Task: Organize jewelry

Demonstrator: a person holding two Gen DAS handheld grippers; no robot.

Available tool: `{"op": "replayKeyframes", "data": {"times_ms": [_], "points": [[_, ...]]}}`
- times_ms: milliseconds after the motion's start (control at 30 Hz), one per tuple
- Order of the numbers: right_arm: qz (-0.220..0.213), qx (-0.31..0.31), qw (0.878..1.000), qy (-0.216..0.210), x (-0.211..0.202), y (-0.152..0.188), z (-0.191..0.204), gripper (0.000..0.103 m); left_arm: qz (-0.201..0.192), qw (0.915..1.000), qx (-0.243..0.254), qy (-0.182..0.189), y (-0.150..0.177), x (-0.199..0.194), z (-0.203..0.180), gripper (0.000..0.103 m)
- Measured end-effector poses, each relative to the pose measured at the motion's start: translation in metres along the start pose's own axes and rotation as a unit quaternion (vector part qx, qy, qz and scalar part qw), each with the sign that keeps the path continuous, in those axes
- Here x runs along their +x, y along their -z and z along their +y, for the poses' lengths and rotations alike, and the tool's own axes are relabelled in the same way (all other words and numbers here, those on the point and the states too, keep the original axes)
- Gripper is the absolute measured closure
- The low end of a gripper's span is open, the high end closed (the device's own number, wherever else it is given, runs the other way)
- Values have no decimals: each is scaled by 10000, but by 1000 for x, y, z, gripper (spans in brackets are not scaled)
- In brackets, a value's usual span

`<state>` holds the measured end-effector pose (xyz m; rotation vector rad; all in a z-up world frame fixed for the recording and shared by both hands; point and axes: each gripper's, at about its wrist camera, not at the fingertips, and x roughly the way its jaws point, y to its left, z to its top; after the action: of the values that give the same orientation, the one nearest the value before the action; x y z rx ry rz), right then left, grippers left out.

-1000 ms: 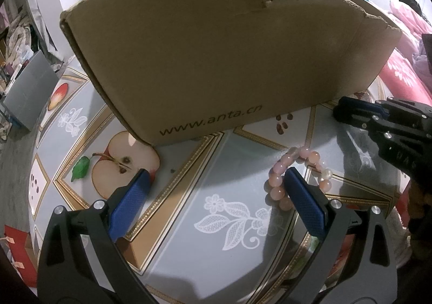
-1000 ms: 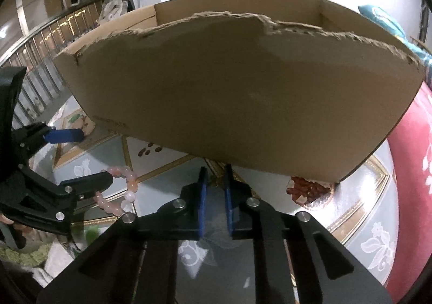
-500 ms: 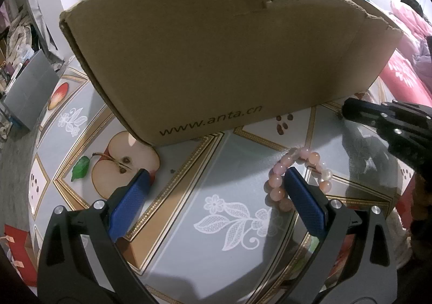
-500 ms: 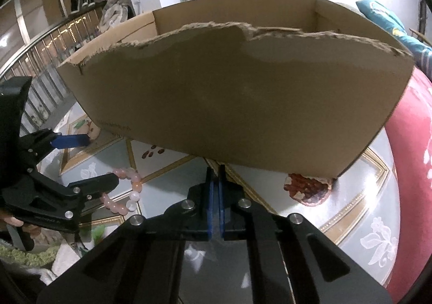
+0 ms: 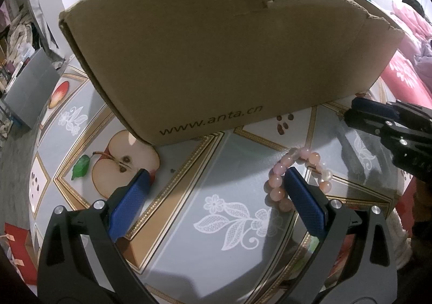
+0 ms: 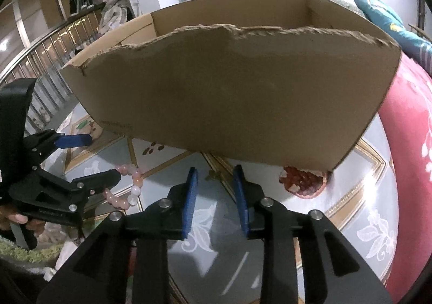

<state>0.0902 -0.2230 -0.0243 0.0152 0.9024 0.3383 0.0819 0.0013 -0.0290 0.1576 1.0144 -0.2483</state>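
Grippers angle steeply down at the patterned table [image 5: 216, 223]. The left gripper [image 5: 216, 177] is spread wide and grasps nothing; its right finger tip sits inside the loop of the pink bead bracelet [image 5: 299, 177], which lies flat at about four o'clock in the left wrist view. The right gripper [image 6: 214, 177] is opening, nothing between its pads, over bare tabletop. The cardboard box [image 6: 229, 93], top edge torn, walls off twelve o'clock; free surface remains from the box's base toward both tools.
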Motion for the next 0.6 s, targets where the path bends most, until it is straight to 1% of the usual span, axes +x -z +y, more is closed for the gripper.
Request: {"op": "replayKeyframes", "data": {"times_ms": [67, 133, 167, 200, 233, 600], "points": [[50, -76, 9999, 79, 5, 1, 3, 76, -5, 10000, 2, 0, 0, 0, 0, 7], [-9, -199, 9996, 182, 6, 1, 6, 76, -6, 10000, 2, 0, 1, 0, 0, 7], [-7, -330, 9990, 307, 7, 1, 10, 81, -6, 10000, 6, -1, 0, 0, 0, 7], [1, -360, 9989, 294, 7, 1, 11, 87, -6, 10000, 7, 1, 0, 1, 0, 7], [21, -320, 9992, 229, 7, 1, 12, 90, -14, 10000, 9, 4, 0, 0, 0, 7], [63, -183, 9997, 141, 5, 1, 10, 90, -16, 10000, 12, 6, 0, 0, 0, 7]]}}
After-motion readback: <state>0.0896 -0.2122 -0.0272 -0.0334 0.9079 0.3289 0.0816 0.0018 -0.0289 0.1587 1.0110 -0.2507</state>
